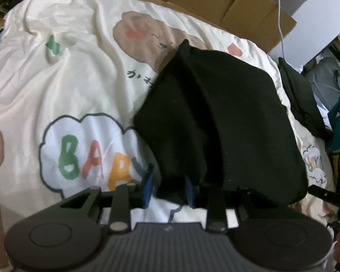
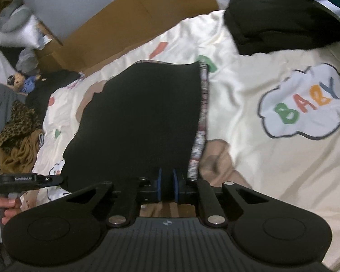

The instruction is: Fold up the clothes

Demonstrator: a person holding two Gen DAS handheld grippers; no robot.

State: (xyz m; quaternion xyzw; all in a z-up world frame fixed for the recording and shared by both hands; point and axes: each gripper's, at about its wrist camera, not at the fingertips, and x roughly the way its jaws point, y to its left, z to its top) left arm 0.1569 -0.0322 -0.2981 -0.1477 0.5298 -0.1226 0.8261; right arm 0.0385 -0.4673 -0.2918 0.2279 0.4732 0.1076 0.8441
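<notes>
- Left wrist view: a cream bedspread (image 1: 56,86) printed with brown cartoon animals and a "BABY" cloud covers most of the scene. Flattened cardboard (image 1: 215,0) lies along its far edge, and a white cable (image 1: 280,15) runs across it. A second dark heap (image 1: 301,104) sits at the bedspread's right edge, apart from the black garment (image 1: 215,124).
- The black garment rises from the bedspread toward the camera in long folds and blocks the middle and right of the view. Its near right end hides part of the gripper frame, and the clutter at the far right is too blurred to name.
- The left gripper (image 1: 168,188) has its blue pads (image 1: 147,188) partly apart, with a bunched edge of the black garment clamped between them.
- Right wrist view: the same bedspread (image 2: 272,181) lies under the garment (image 2: 142,117), which shows a striped, patterned band (image 2: 202,113) down its right edge. Cardboard (image 2: 129,18), a leopard-print cloth (image 2: 18,122) over a mustard one, and a small doll lie at the left; a dark heap (image 2: 278,22) sits at top right.
- The garment hides the bedspread's centre. At the left edge a hand (image 2: 0,208) is cut off by the frame, gripping a handle.
- The right gripper (image 2: 167,183) has its jaws nearly together, pinching the garment's near edge between the blue pads.
</notes>
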